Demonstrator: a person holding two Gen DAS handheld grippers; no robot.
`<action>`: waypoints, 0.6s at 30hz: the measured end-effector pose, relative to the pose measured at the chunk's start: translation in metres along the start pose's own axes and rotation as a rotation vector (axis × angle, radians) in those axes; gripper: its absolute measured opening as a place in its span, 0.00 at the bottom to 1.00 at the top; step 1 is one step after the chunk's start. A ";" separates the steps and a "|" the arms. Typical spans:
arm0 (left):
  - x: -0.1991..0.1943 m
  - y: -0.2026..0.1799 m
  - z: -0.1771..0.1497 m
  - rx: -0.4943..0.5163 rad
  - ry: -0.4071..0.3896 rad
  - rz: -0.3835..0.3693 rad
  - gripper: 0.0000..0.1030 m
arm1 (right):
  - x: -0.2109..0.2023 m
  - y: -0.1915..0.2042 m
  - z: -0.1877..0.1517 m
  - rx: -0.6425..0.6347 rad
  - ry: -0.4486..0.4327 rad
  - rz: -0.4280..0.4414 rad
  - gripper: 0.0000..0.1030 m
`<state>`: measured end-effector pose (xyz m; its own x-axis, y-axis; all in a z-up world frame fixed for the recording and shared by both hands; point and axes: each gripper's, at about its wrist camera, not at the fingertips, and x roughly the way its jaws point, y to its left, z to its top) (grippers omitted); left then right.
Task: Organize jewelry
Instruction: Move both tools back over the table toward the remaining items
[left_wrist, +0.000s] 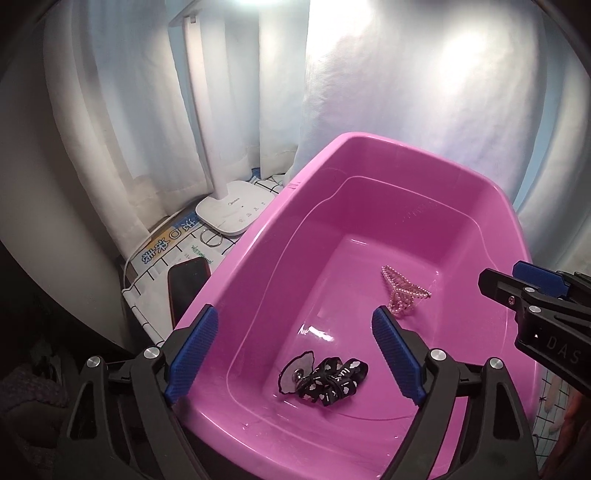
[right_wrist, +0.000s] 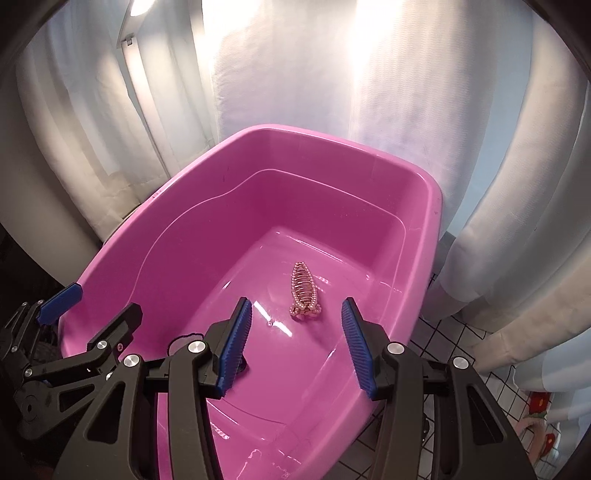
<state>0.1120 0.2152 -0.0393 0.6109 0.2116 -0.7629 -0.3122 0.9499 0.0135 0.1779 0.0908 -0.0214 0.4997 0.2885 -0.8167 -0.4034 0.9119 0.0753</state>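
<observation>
Hovering over the pink tub (right_wrist: 424, 192), left tongs (left_wrist: 295, 354) and right tongs (right_wrist: 297, 339) gape, empty.

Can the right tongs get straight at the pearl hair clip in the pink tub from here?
Probably yes. The right tongs stand open above the pink tub, and the pearl hair clip lies alone on the tub floor just ahead between the fingers, with nothing over it.

A home: white curtains (left_wrist: 122, 122), desk lamp (left_wrist: 232, 210), phone (left_wrist: 186, 284) on checked tablecloth (left_wrist: 147, 295).
</observation>
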 end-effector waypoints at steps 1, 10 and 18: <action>-0.002 0.000 0.000 -0.004 0.000 -0.003 0.82 | -0.001 -0.002 -0.001 0.005 -0.002 0.000 0.48; -0.039 0.000 -0.007 -0.045 -0.043 -0.041 0.93 | -0.036 -0.028 -0.023 0.082 -0.043 0.014 0.51; -0.084 -0.024 -0.025 -0.010 -0.107 -0.117 0.94 | -0.096 -0.066 -0.087 0.125 -0.141 -0.070 0.64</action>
<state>0.0506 0.1691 0.0082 0.7173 0.1236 -0.6857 -0.2413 0.9673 -0.0780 0.0896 -0.0228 0.0018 0.6290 0.2535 -0.7349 -0.2705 0.9576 0.0988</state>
